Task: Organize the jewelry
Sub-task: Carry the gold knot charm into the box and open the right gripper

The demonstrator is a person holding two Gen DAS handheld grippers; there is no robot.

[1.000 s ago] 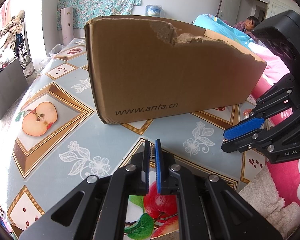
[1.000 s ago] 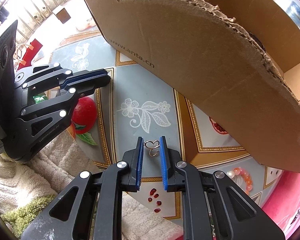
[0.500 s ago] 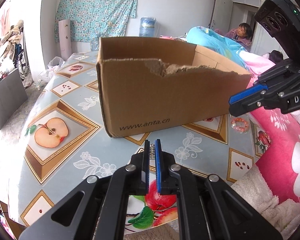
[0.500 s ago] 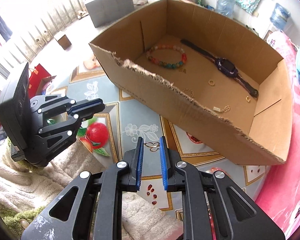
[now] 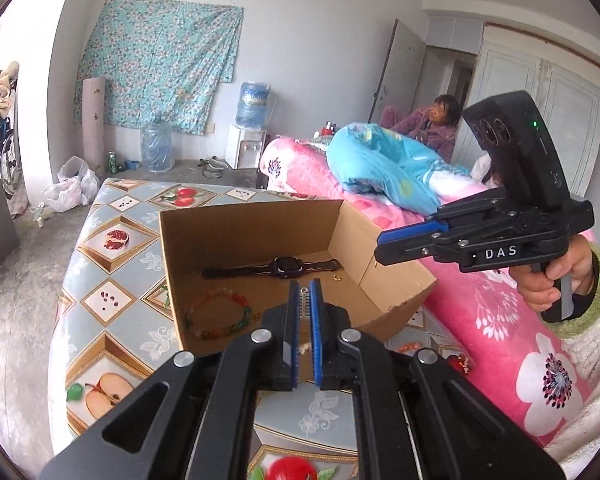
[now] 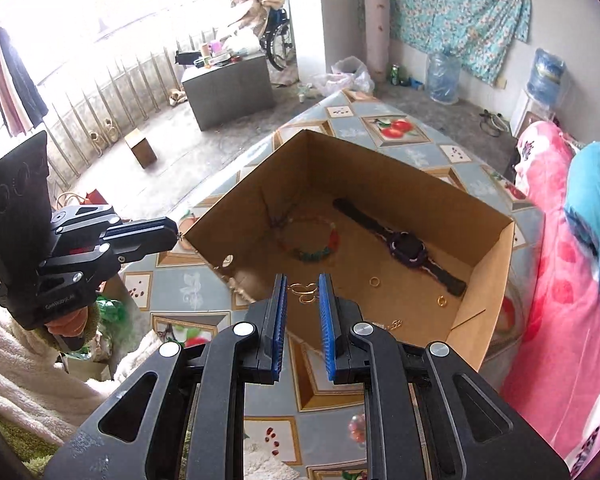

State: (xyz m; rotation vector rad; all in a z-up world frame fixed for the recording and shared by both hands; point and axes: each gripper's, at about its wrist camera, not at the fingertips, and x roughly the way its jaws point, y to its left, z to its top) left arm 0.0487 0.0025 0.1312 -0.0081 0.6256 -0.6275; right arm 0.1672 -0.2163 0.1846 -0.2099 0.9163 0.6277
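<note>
Pinching a small silvery comb-like piece (image 5: 305,305) between nearly closed blue pads, the left tongs (image 5: 305,286) hang above the near side of the cardboard box (image 5: 244,232); the piece stands on edge along the pads, its long axis running away from the camera toward the box floor. What kind of jewelry it is cannot be told. The right tongs (image 6: 302,280) hold a thin gold wire ornament (image 6: 302,291) with looped curls, its width spanning the gap from one pad to the other, over the torn near wall of the same box (image 6: 496,256); the pads stand a little apart and press on its two sides.

On the box floor a dark watch (image 6: 406,246) lies flat with its strap stretched out, running in the right wrist view from the far left down toward the near right corner. Beside it, toward the left wall, lies a round bead bracelet (image 6: 314,248) of mixed colours. Two small gold rings (image 6: 375,281) sit apart near the watch strap, and a short gold chain (image 6: 394,324) lies by the near wall.

The box rests on a table (image 5: 112,300) covered with a fruit-patterned cloth. A pink flowered bed (image 5: 500,320) runs along the table's right side.
</note>
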